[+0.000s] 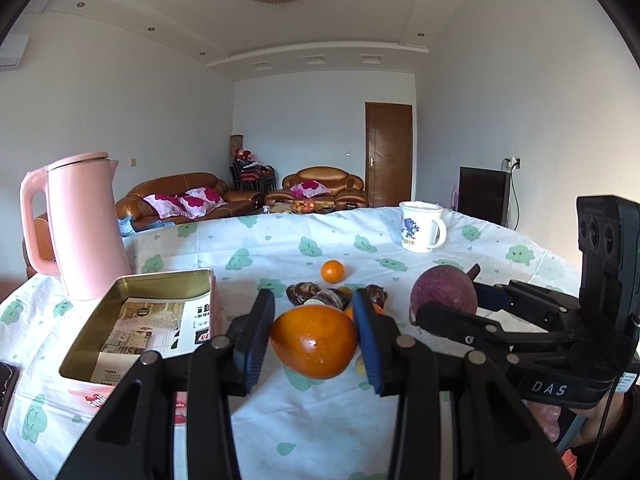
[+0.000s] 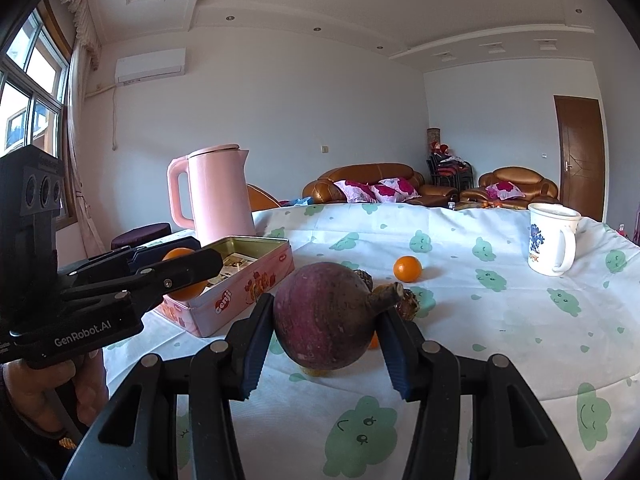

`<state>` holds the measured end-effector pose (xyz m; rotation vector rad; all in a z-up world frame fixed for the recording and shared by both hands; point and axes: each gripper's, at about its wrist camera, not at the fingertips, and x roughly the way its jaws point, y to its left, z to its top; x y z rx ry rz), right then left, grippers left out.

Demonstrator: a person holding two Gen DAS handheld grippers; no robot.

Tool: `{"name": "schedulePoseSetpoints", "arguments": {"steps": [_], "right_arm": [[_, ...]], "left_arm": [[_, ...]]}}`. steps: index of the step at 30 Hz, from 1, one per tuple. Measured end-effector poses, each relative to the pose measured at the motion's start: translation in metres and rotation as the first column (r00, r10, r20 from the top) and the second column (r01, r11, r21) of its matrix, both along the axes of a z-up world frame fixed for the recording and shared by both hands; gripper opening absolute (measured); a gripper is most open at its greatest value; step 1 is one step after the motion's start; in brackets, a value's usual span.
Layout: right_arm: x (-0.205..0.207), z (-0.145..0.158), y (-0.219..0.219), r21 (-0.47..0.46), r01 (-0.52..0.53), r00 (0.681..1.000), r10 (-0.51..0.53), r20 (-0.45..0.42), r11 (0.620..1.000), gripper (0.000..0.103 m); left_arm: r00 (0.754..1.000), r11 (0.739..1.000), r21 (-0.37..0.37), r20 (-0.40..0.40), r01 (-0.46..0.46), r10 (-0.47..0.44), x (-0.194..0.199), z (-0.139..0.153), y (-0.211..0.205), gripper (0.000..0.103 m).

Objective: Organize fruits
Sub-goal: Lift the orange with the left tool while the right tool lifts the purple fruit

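We list first the tabletop [image 2: 500,320], spread with a white cloth printed with green clouds. On its left side stands a pink kettle [image 1: 86,224], upright, lid on. Just beside it lies an open pink tin [image 1: 160,288], with printed paper inside. Toward the far right edge we note a white mug [image 2: 550,240] with a blue figure, upright, well apart from the fruit. Our right gripper [image 2: 324,320] has its jaws clamped on a purple round fruit [image 2: 324,320] with a woody stem, held clear of the cloth. Our left gripper [image 1: 314,340] has its jaws closed on a large orange [image 1: 314,340], one pad against each side; in the right wrist view this orange hangs near the tin's near end. A small orange [image 1: 333,271] sits alone on the cloth mid-table. Near it we count a cluster of dark brown wrinkled fruits [image 1: 320,296], their kind unclear.
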<state>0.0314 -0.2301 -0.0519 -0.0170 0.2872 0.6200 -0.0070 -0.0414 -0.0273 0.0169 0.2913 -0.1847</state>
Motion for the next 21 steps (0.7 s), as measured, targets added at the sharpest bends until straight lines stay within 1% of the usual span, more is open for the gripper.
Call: {"name": "schedulePoseSetpoints", "arguments": {"steps": [6, 21], "right_arm": [[-0.0028, 0.0019, -0.0056, 0.031, 0.002, 1.0, -0.003, 0.016, 1.0, 0.052], [-0.006, 0.0068, -0.0058, 0.034, 0.008, 0.999, -0.01, 0.034, 0.999, 0.052]], "left_arm": [[1.0, 1.0, 0.009, 0.024, -0.012, 0.012, -0.0035, 0.0029, 0.0005, 0.042], [0.997, 0.999, 0.019, 0.064, -0.039, 0.038, -0.0079, 0.008, 0.0035, 0.042]]}}
